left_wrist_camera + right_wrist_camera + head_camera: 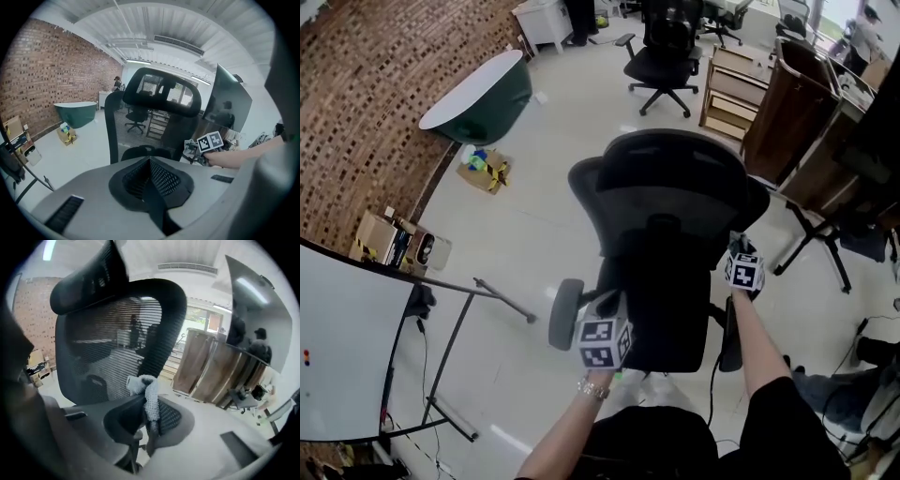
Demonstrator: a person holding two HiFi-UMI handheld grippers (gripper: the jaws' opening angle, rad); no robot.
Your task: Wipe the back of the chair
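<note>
Your right gripper, clenched on the cloth, sits nearest the chair back, mesh just ahead-left; left gripper closed on nothing.

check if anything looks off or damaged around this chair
Nothing stands out. The office chair stands upright, its mesh back looks intact, and the cloth is pinched in the right gripper's jaws. The only stray item is a cardboard box on the open floor near the brick wall.
</note>
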